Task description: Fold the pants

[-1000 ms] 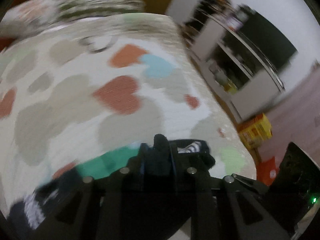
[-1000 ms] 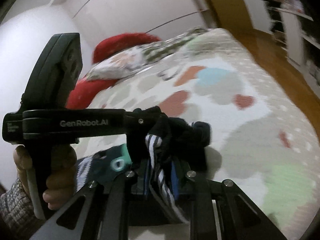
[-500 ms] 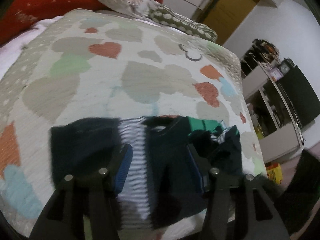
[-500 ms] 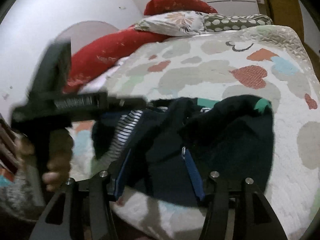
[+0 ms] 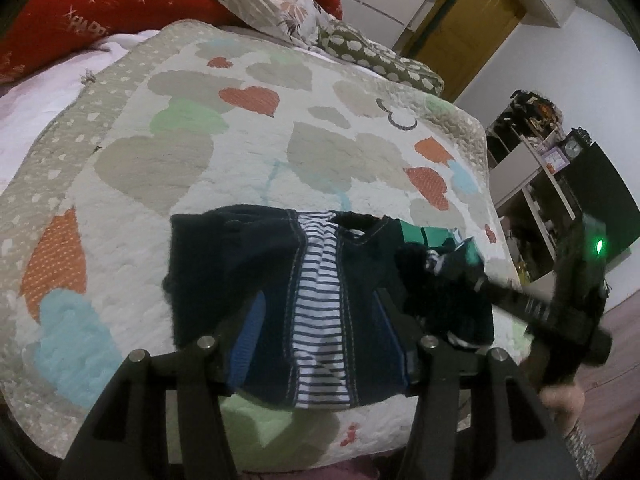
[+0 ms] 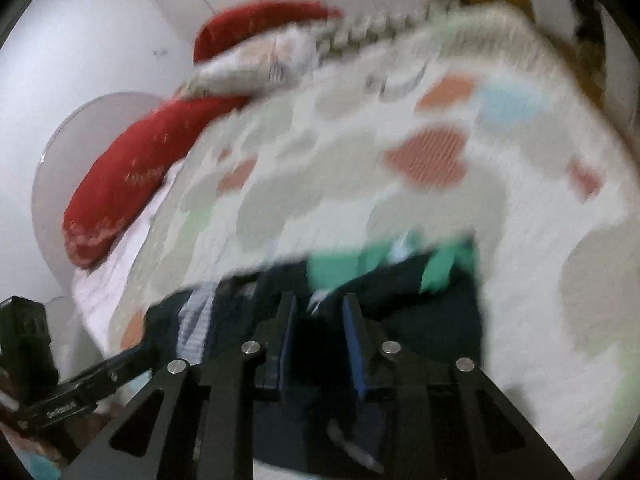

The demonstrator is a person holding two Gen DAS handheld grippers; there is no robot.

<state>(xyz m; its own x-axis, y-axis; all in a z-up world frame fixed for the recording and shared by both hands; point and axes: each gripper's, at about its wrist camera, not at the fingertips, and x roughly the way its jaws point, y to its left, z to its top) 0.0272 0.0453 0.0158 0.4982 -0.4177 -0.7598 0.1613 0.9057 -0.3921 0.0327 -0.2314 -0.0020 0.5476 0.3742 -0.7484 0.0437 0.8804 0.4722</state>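
The pants [image 5: 256, 280] are dark navy with a white-and-navy striped strip and green patches. They lie spread near the front edge of the bed quilt [image 5: 248, 148]. My left gripper [image 5: 320, 320] is open, its fingers standing wide apart over the near part of the pants. My right gripper [image 6: 316, 320] shows blurred; its blue-padded fingers stand a narrow gap apart over dark cloth of the pants [image 6: 420, 300], and whether they pinch it I cannot tell. The right gripper also appears in the left wrist view [image 5: 452, 276], at the pants' right end.
The quilt is white with heart shapes. Red cushions [image 5: 100, 12] and patterned pillows [image 5: 280, 4] lie at the bed's head. Shelving [image 5: 552, 184] and a wooden door [image 5: 468, 24] stand to the right. The bed's front edge is close below the pants.
Both grippers let go of the bunched pants, which now lie spread on the quilt. My left gripper stays open above them; my right gripper has narrowed and is moving fast.
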